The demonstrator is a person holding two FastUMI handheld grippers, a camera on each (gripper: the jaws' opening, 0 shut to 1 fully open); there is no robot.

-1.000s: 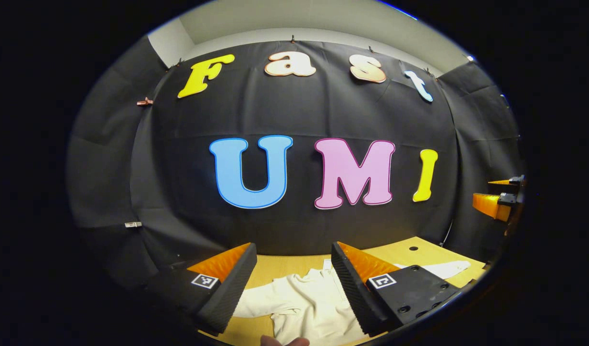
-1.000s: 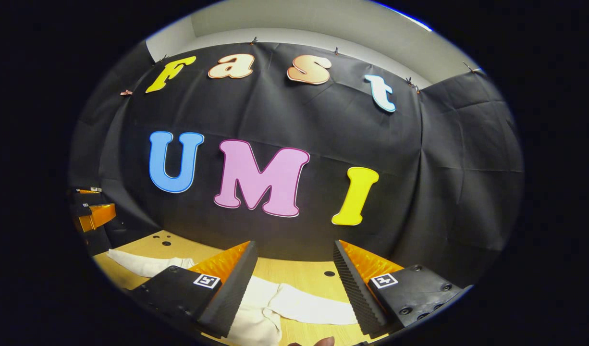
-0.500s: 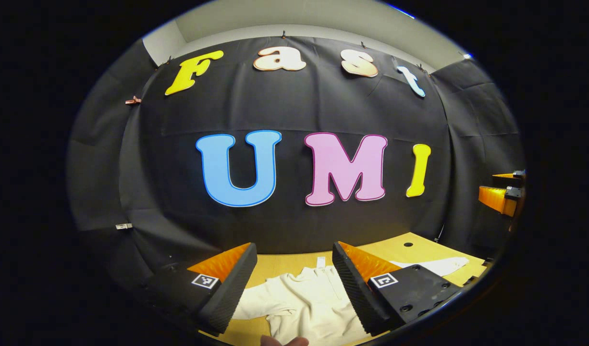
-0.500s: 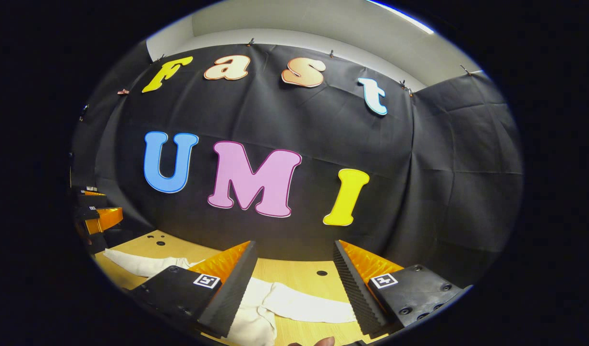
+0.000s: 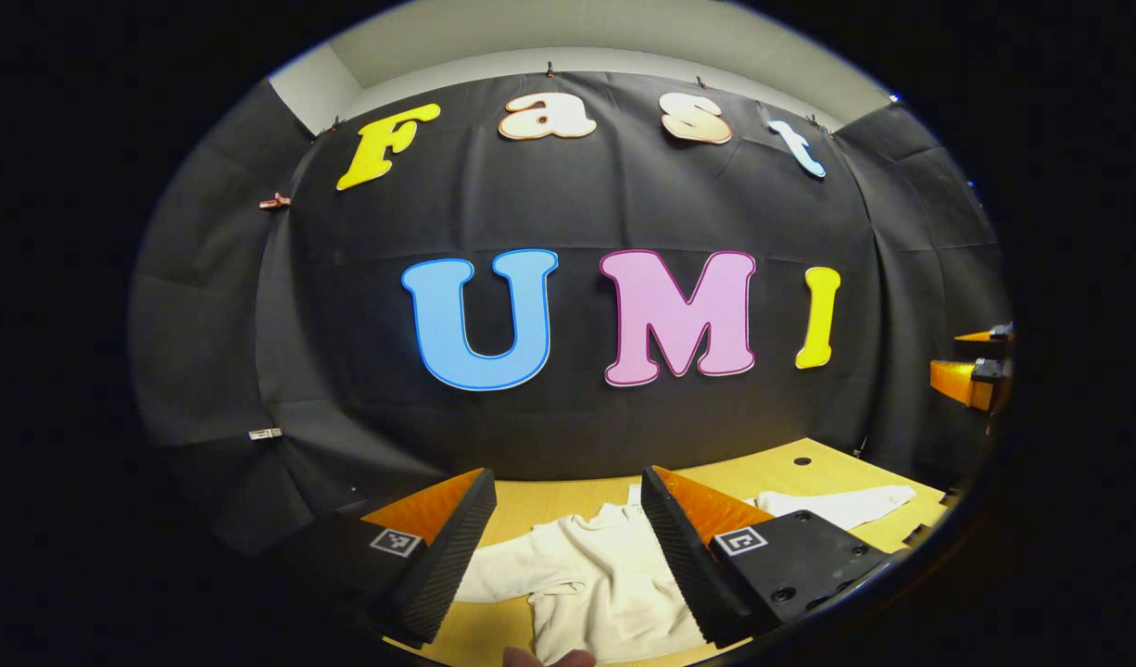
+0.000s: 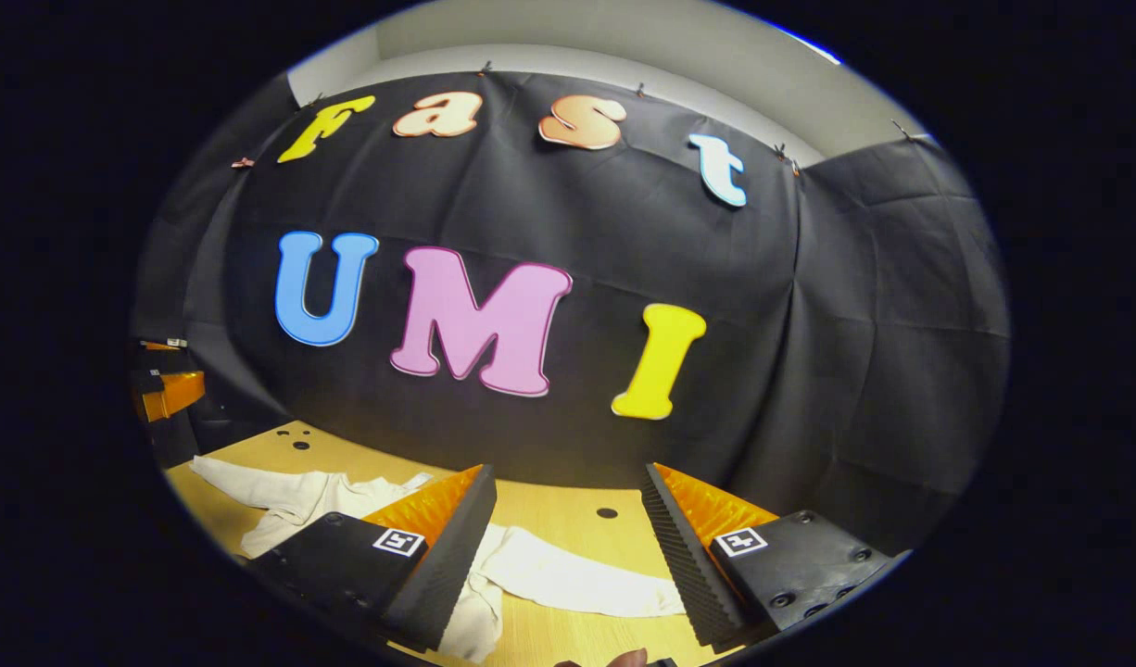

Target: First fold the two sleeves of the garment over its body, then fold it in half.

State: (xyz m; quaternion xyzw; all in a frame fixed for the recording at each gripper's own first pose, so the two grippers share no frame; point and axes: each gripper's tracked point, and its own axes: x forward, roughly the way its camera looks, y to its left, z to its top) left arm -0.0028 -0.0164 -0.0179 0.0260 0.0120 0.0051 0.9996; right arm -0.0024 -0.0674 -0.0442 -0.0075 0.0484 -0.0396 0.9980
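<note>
A cream long-sleeved garment (image 5: 596, 574) lies flat on the wooden table (image 5: 549, 496), sleeves spread out to both sides. In the left gripper view my left gripper (image 5: 568, 556) hangs open above the garment's body, nothing between its fingers; one sleeve (image 5: 841, 505) stretches off to the right. In the right gripper view my right gripper (image 6: 568, 556) is open above the table, over the other sleeve (image 6: 577, 579), which runs right from the body (image 6: 313, 496). Each gripper shows at the far edge of the other's view: right gripper (image 5: 971, 380), left gripper (image 6: 170, 389).
The wooden table (image 6: 549, 505) has small round holes (image 6: 607, 512) near its back edge and ends close to the black cloth wall. A fingertip (image 5: 549, 658) of the holding hand shows at the bottom of the left gripper view.
Both cameras have tipped down a little, so more of the table and garment shows. Both grippers stay open.
</note>
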